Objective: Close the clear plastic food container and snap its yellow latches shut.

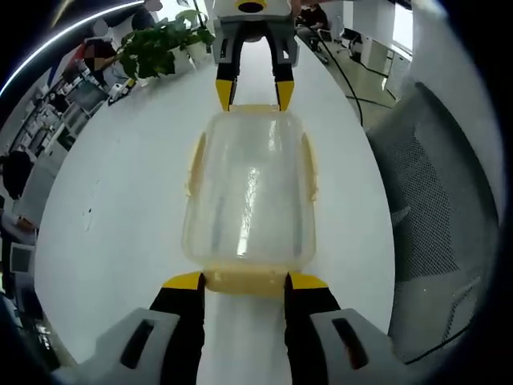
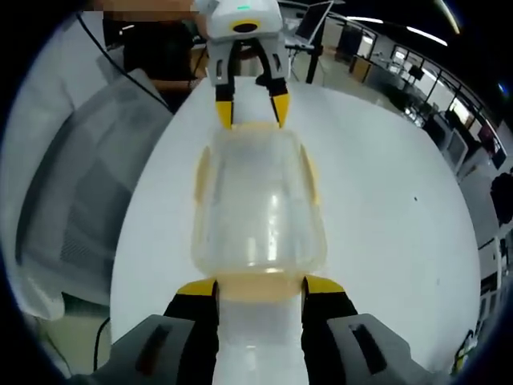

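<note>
Sitting lengthwise between the two grippers, the clear rectangular plastic food container with pale yellow latches (image 1: pixel 250 192) is resting on the white oval tabletop (image 1: pixel 120 200) with its lid already down, so each gripper is addressing one short end. In the left gripper view, the left gripper (image 1: pixel 244 282) is reaching forward low over the tabletop, its yellow-tipped black jaws spread apart and flanking the near yellow end latch (image 1: pixel 244 282), which is lying between the tips; whether the tips are touching it I cannot tell. At the far end the right gripper (image 1: pixel 255 95) is pointing back toward the camera, jaws parted on either side of the far yellow latch (image 1: pixel 255 108). The side latches appear to be splayed outward, so they are probably not yet snapped. A green leafy plant (image 1: pixel 160 40) is standing beyond, and a grey mesh chair (image 1: pixel 433 208) is beside the tabletop.

In the right gripper view, the same arrangement is mirrored: the container (image 2: pixel 256 200) is lying ahead, the right gripper (image 2: pixel 260 287) is held level with open jaws bracketing the near latch (image 2: pixel 260 287), and the left gripper (image 2: pixel 250 108) is facing it, likewise open. This opposed pose seems meant to brace the box while pressing the end latches down.
</note>
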The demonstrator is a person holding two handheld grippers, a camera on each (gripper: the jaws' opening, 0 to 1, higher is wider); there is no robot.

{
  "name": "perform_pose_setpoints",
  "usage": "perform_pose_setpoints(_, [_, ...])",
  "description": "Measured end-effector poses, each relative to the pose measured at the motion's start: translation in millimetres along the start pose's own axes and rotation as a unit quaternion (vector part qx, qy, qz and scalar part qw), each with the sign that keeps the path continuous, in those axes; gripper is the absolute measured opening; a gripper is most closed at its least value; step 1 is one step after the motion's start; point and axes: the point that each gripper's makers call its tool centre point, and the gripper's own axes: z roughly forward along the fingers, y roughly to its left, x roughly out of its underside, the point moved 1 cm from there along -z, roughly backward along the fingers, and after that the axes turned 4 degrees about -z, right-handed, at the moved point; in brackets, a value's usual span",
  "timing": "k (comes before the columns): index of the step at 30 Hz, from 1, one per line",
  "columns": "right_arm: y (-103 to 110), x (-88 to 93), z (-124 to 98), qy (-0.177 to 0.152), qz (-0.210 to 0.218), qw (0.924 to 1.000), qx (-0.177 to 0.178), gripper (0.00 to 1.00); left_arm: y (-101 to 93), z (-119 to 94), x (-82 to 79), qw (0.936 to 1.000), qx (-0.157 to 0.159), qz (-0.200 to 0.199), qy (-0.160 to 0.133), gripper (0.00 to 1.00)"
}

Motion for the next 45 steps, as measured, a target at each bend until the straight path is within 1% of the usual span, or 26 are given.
perform_pose_setpoints(15, [1,18.7,-13,0.003,0.0,1.0,0.0,0.38,-3.0,10,-20.4,1.0,0.001,0.001,-0.004,0.38])
perform_pose_setpoints(27, [-1,33.6,-23,0.006,0.0,1.0,0.001,0.38,-1.8,17,-36.0,1.0,0.001,0.002,-0.005,0.38])
perform_pose_setpoints(45, [2,57.1,-36,0.013,0.004,0.9999,0.002,0.38,-5.7,32,-60.5,0.9999,0.008,0.005,-0.009,0.38])
